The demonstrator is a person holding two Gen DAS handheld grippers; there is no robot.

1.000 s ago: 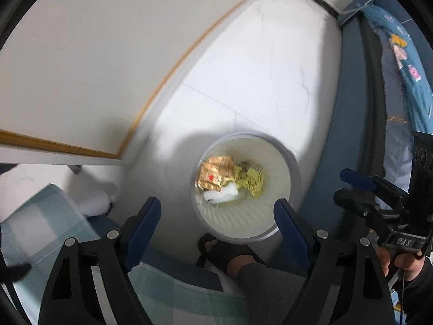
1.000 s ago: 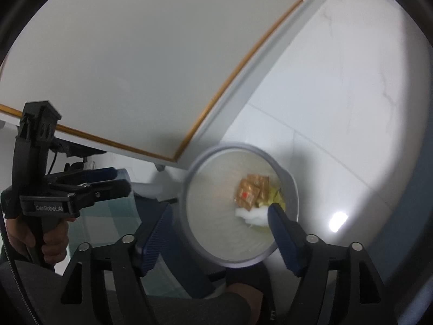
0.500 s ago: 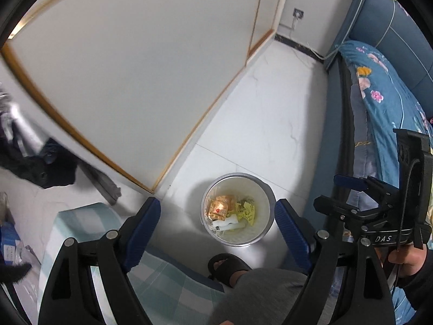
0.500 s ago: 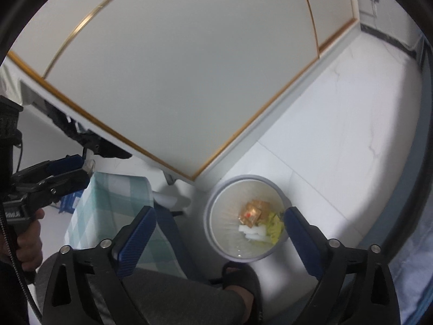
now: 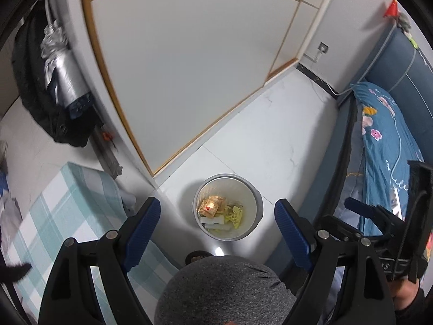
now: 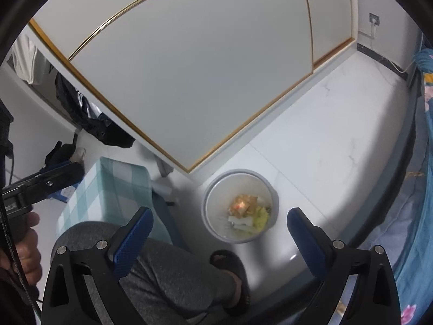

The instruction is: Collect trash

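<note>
White sliding wardrobe doors (image 5: 194, 62) with gold trim fill the far half of both views, above a pale marble-look tile floor (image 5: 270, 135). A blue bed (image 5: 384, 140) with floral bedding runs along the right side; a teal-and-white checked cushion (image 5: 62, 211) sits at near left, with dark and silver clothing (image 5: 54, 62) hanging at far left. The person's grey-trousered leg (image 6: 167, 270) and black slipper (image 6: 230, 265) occupy the near centre in the right wrist view, the slipper just near of the bin. The white round trash bin (image 5: 228, 207) stands on the floor between cushion and bed, close to the wardrobe's lower corner. It holds an orange-gold wrapper (image 5: 211, 205) on the left, crumpled yellow paper (image 5: 235, 214) to its right, and a white piece (image 5: 212, 220) on the near side. Left gripper (image 5: 216, 226): blue-padded fingers spread wide apart, nothing between them, held high above the bin, which shows in the gap. Right gripper (image 6: 219, 233): fingers likewise wide apart and empty, also well above the bin. Each gripper shows at the other view's edge, gripped by a hand.
</note>
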